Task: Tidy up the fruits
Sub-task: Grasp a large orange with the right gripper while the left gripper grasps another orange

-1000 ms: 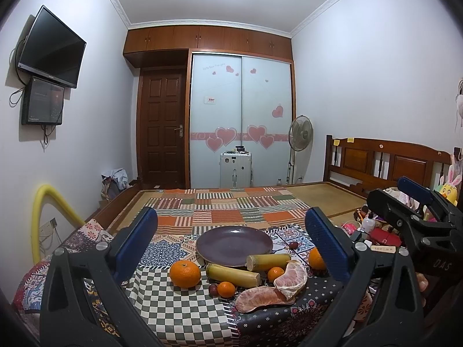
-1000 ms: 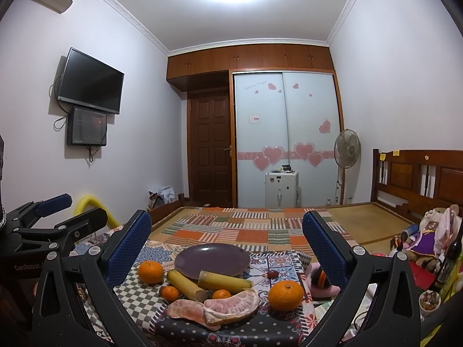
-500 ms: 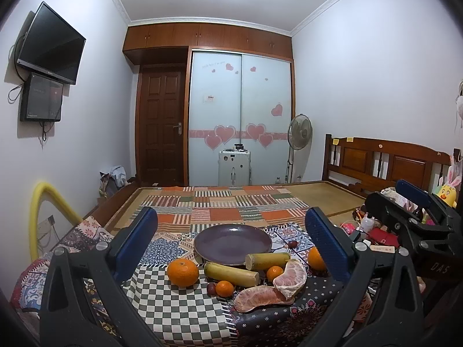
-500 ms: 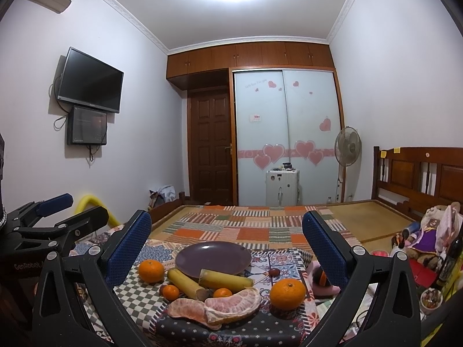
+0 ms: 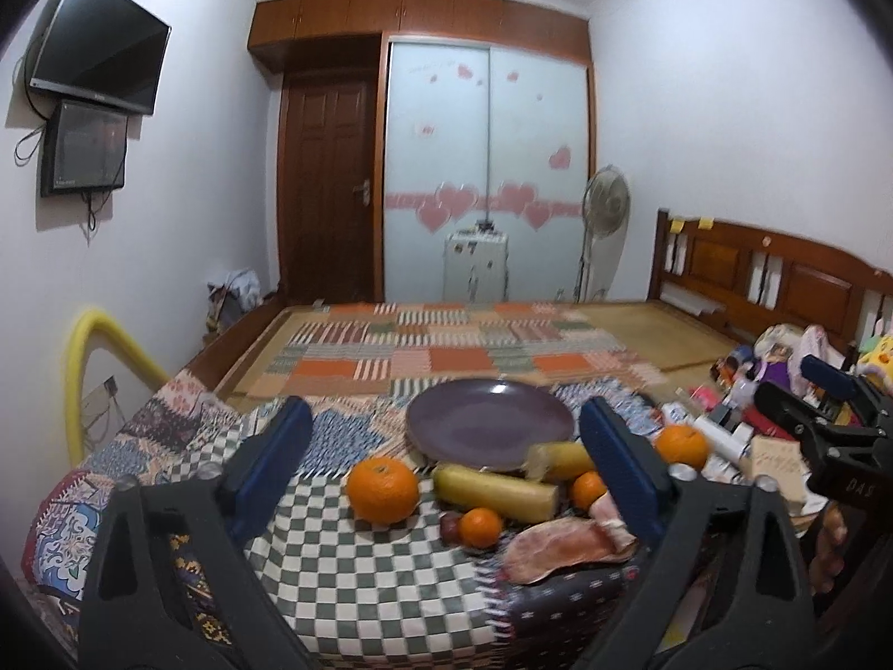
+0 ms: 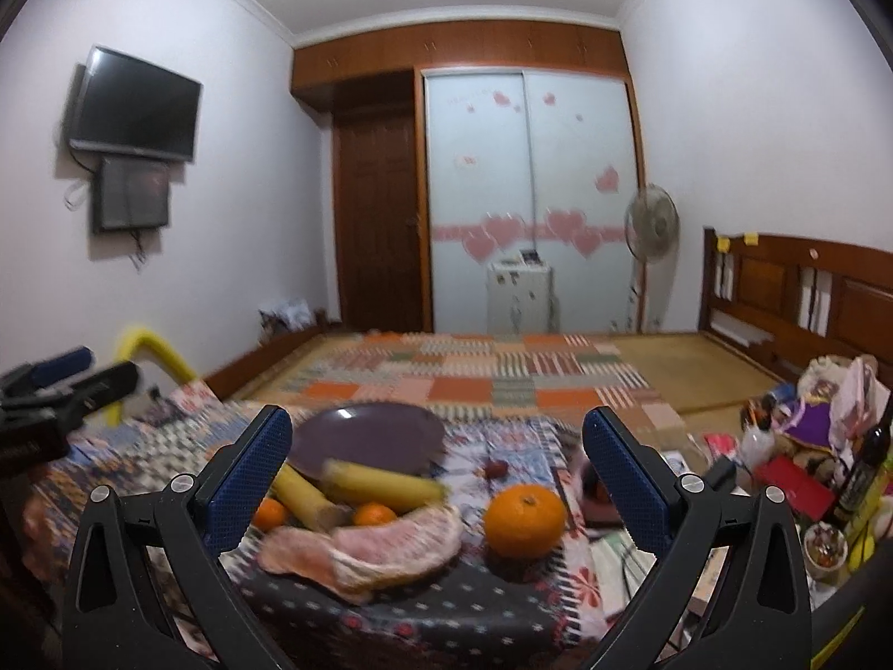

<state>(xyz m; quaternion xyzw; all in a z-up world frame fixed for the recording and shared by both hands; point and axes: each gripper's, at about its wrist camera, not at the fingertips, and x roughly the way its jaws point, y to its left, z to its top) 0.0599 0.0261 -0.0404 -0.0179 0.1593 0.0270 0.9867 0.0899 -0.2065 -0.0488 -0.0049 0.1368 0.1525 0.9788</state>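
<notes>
On the patchwork cloth lies an empty purple plate (image 5: 491, 424) (image 6: 368, 438). In front of it sit two yellow stick-shaped pieces (image 5: 494, 486) (image 6: 385, 483), a large orange (image 5: 382, 488), two small oranges (image 5: 481, 527), peeled pomelo segments (image 5: 563, 544) (image 6: 374, 547) and a second large orange (image 6: 524, 519) (image 5: 681, 444). My left gripper (image 5: 446, 466) hovers short of the fruit, its jaws closing with nothing pressed between them. To its right, my right gripper (image 6: 438, 480) stands open and empty, facing the pomelo and the large orange.
A small dark red fruit (image 6: 494, 469) lies near the plate. Bottles, boxes and toys (image 6: 809, 446) crowd the right side. The cloth's checked part (image 5: 357, 575) reaches the near edge. A yellow tube (image 5: 83, 352) arches at the left, and a wooden headboard (image 5: 781, 279) stands far right.
Both grippers have moved forward and down toward the fruit, which now looks larger and closer. The left gripper's fingers stand a little nearer together than before.
</notes>
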